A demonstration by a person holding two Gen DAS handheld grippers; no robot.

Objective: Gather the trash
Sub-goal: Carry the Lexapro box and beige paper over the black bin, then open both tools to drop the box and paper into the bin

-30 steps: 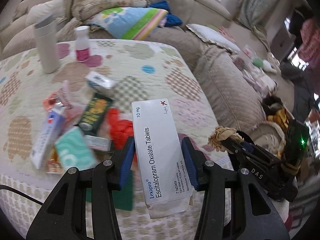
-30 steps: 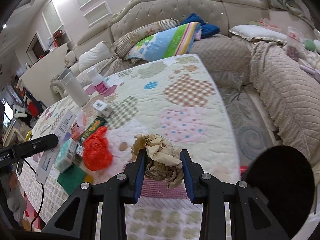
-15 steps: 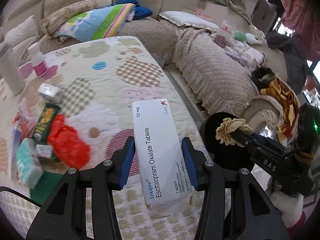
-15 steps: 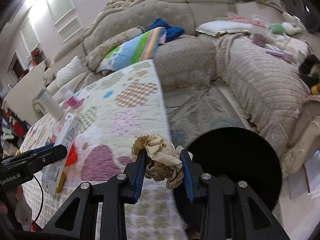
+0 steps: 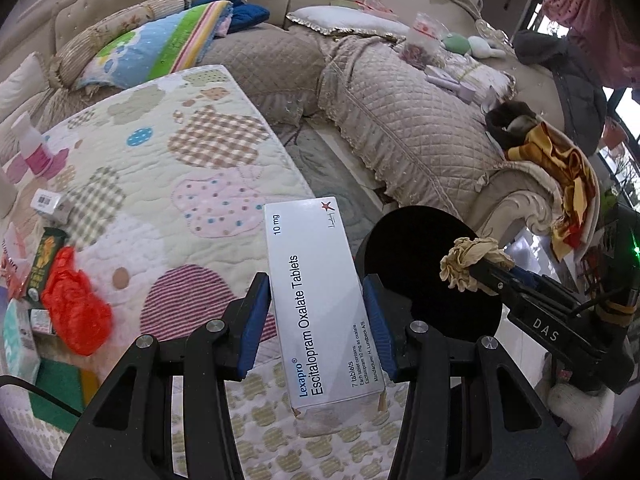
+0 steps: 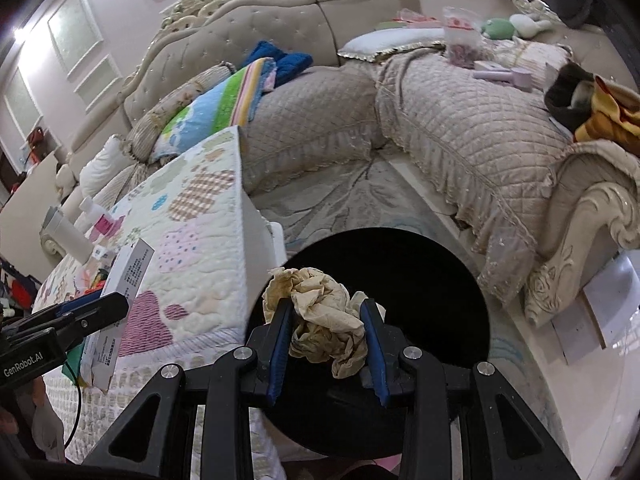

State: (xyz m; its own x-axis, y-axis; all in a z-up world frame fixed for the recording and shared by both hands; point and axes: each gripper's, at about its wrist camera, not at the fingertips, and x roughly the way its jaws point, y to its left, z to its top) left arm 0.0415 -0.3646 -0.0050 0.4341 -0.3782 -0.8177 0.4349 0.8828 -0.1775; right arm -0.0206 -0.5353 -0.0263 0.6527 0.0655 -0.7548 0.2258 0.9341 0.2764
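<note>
Two tongs: both loaded.
Left gripper (image 5: 316, 312): clenched on tablet box (image 5: 320, 300).
Right gripper (image 6: 326, 338): clenched on crumpled paper (image 6: 324, 316).
Black bin (image 6: 420, 280): lay directly beyond right gripper.

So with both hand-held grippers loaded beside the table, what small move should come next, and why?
Probably open the right hand-held gripper: its crumpled paper already hangs over the black bin, while the left hand-held gripper holds its tablet box short of the opening.

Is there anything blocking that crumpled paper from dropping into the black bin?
Nothing visible does. The crumpled paper, clamped in the right gripper, hangs over the open mouth of the black bin, with only dark space beneath it.
</note>
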